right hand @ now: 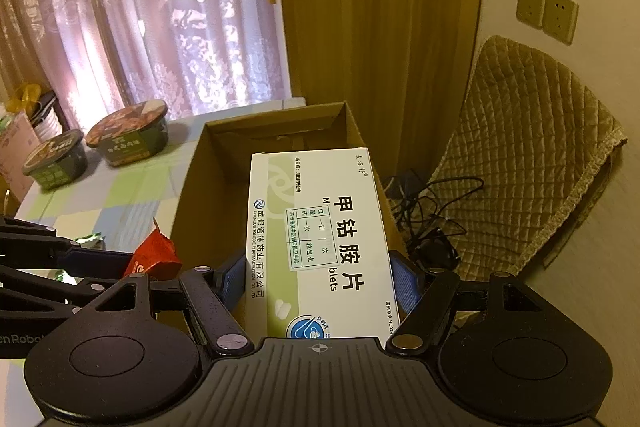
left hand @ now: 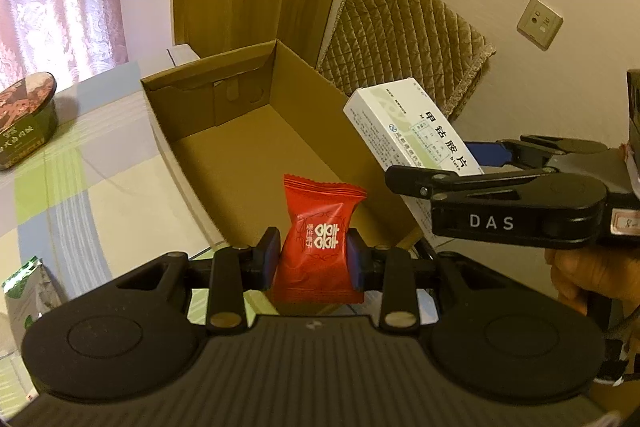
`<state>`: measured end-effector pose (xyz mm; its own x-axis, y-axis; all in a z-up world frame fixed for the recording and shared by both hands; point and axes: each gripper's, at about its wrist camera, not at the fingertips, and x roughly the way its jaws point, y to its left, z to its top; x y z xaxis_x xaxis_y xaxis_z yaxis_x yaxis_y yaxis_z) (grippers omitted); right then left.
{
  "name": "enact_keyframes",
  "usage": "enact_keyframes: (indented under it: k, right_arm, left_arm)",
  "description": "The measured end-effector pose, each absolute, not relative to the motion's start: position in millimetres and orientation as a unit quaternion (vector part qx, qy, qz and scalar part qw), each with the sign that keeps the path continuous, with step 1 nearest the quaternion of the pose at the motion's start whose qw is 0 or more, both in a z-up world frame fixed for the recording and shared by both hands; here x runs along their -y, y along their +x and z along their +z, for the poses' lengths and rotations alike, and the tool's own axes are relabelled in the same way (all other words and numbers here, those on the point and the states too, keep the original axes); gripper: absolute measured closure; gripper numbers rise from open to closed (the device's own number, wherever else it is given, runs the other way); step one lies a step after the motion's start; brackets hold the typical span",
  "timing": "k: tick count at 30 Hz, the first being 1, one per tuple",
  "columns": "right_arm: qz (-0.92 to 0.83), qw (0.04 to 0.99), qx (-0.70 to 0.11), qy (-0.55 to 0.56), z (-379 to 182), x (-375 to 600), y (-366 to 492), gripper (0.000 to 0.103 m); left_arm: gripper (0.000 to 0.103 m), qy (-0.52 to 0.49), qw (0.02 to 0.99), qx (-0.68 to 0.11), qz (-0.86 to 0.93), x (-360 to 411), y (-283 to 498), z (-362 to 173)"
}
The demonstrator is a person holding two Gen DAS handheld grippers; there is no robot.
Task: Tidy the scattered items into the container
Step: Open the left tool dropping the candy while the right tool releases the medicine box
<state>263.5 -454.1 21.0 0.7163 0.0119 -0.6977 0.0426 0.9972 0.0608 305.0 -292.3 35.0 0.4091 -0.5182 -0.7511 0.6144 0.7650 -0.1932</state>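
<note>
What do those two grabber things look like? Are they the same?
They look alike. The left gripper and right gripper are black, with a ribbed body, two round discs, and thin linkage bars with silver rivets. The fingers have blue pads. White letters "DAS" mark the right one's side. A bare hand grips it; no sleeve shows.

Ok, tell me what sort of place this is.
Probably a room in a home, perhaps a dining corner: patterned curtains over a window, a chair with a quilted cover by the wall sockets, and instant noodle bowls on a checked tablecloth.
</note>
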Motion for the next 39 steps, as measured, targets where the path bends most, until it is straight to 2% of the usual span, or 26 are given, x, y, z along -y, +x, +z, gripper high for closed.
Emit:
enact_keyframes:
  k: [6, 9, 39]
  right_arm:
    - [-0.016, 0.924, -0.381, 0.039, 12.6, 462.2, 268.3, 0.029]
    - [-0.017, 0.923, -0.382, 0.042, 11.4, 465.1, 269.9, 0.029]
    - [0.026, 0.920, -0.388, 0.049, 0.9, 443.3, 311.2, 0.029]
  left_arm:
    - [0.072, 0.046, 0.839, -0.420, -0.344, 298.7, 313.8, 27.5]
    - [0.050, 0.027, 0.848, -0.414, -0.331, 294.4, 318.8, 27.2]
    - [0.049, 0.014, 0.862, -0.418, -0.287, 231.8, 304.6, 26.0]
